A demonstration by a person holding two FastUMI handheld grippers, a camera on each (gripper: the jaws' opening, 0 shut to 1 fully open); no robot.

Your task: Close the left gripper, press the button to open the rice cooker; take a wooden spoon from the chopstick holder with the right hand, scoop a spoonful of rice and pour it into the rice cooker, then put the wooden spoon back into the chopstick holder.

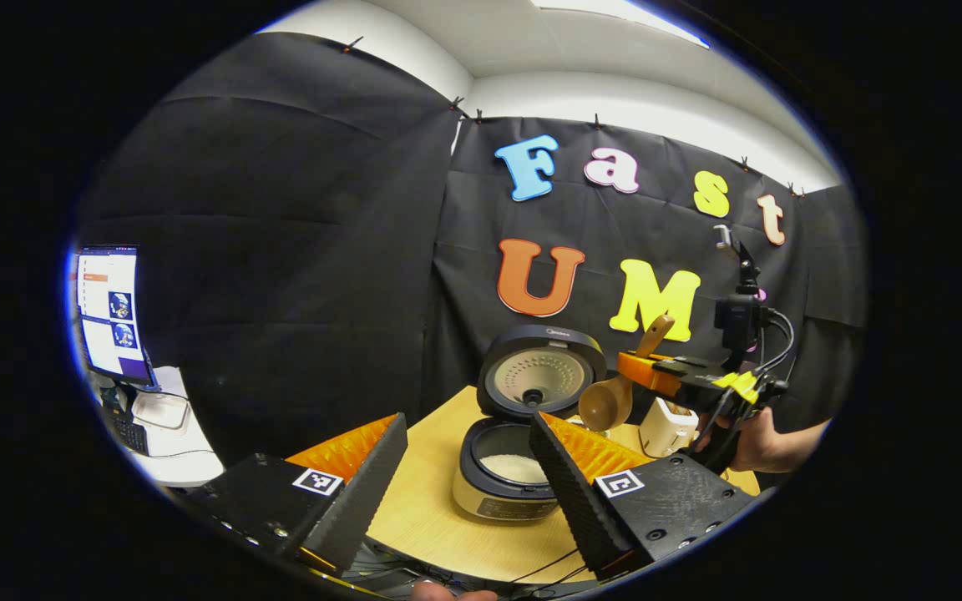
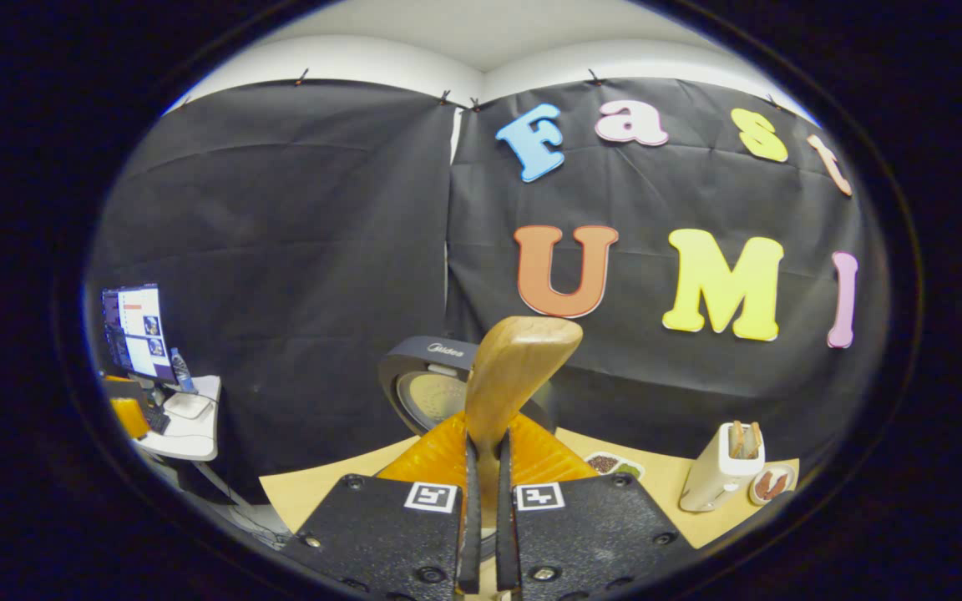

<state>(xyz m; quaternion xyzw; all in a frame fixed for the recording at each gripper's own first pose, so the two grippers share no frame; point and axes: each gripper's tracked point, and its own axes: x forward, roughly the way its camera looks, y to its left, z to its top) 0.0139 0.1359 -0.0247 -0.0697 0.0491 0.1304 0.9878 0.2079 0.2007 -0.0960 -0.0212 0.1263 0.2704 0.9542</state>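
**Spoon over the open cooker**

Wooden tabletop up front, left gripper spread wide, idle. Beyond, rice cooker lid-up, rice inside. Right gripper clamps the wooden spoon handle; bowl tilted above the pot. Thin grip — twist could slip it.

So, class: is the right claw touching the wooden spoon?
Touching. In the right gripper view, the right claw has both fingers pressed against the wooden spoon, its handle rising between them.
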